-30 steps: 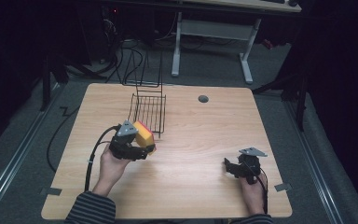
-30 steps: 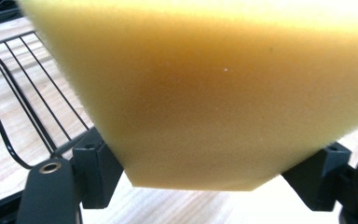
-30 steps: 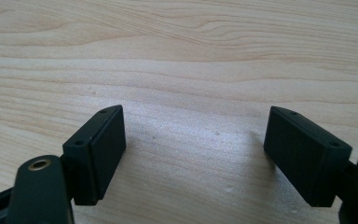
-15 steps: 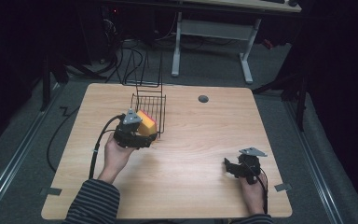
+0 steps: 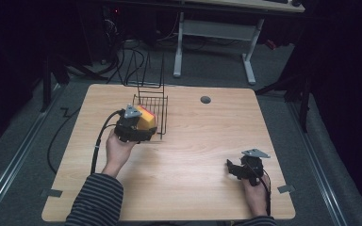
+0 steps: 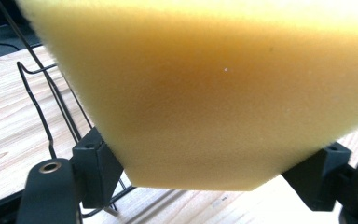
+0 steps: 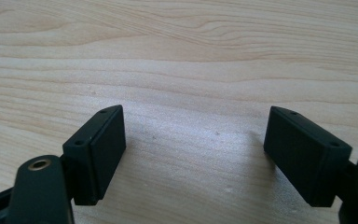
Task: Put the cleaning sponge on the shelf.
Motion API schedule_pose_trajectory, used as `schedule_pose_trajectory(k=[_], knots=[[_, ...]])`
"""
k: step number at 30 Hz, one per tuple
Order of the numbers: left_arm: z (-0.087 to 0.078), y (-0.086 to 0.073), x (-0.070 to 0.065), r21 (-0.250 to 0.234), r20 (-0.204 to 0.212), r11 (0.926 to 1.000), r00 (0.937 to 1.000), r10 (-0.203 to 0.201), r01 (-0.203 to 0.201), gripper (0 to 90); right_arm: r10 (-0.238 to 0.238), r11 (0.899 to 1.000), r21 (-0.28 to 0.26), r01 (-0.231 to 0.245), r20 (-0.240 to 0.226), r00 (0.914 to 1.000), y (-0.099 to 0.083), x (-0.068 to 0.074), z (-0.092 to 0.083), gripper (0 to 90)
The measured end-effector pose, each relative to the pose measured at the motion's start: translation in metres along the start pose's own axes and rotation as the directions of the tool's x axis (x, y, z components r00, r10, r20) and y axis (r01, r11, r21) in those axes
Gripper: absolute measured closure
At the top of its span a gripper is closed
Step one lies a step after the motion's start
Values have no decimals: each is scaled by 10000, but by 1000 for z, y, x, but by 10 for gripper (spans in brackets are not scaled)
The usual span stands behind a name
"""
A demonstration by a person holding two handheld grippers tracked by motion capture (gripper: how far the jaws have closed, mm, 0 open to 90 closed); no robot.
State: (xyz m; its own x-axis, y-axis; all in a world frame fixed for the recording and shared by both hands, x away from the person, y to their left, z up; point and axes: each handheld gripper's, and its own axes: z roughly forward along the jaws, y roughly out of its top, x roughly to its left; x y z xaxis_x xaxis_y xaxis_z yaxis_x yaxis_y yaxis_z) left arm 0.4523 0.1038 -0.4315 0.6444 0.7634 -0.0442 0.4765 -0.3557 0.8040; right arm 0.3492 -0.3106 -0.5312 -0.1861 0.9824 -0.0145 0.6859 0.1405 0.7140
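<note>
Yellow sponge clamped in my left claw; I'd clear the wire basket rim before releasing. Right claw open, empty.

Left tool clamped on its load, right tool agape.

A darkened lab or recording room: a pale wooden table stands on grey carpet, cables trail across the floor behind the table, and the white metal legs of a desk rise beyond the cables.
</note>
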Motion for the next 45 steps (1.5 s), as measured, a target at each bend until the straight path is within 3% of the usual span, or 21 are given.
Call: schedule_pose_trajectory(k=[7, 18, 23, 32, 45], knots=[[7, 0, 9, -187, -236, 9990, 9989, -401, 396, 237, 0, 10000, -1, 0, 1, 10000, 0, 0, 0, 209], [23, -4, 28, -355, -739, 9934, 9910, -1116, 1092, 237, -3, 10000, 1, 3, 2, 10000, 0, 0, 0, 209], [29, -5, 31, -353, -890, 9917, 9880, -1262, 1235, 237, -1, 10000, 1, 1, 0, 10000, 0, 0, 0, 209], [45, 1, 30, -1, -1009, 9939, 9888, -1097, 1103, 237, -5, 10000, 2, 5, 1, 10000, 0, 0, 0, 209], [60, -4, 37, 241, -1279, 9880, 9807, -1481, 1524, 237, -3, 10000, 0, 3, 3, 10000, 0, 0, 0, 209]])
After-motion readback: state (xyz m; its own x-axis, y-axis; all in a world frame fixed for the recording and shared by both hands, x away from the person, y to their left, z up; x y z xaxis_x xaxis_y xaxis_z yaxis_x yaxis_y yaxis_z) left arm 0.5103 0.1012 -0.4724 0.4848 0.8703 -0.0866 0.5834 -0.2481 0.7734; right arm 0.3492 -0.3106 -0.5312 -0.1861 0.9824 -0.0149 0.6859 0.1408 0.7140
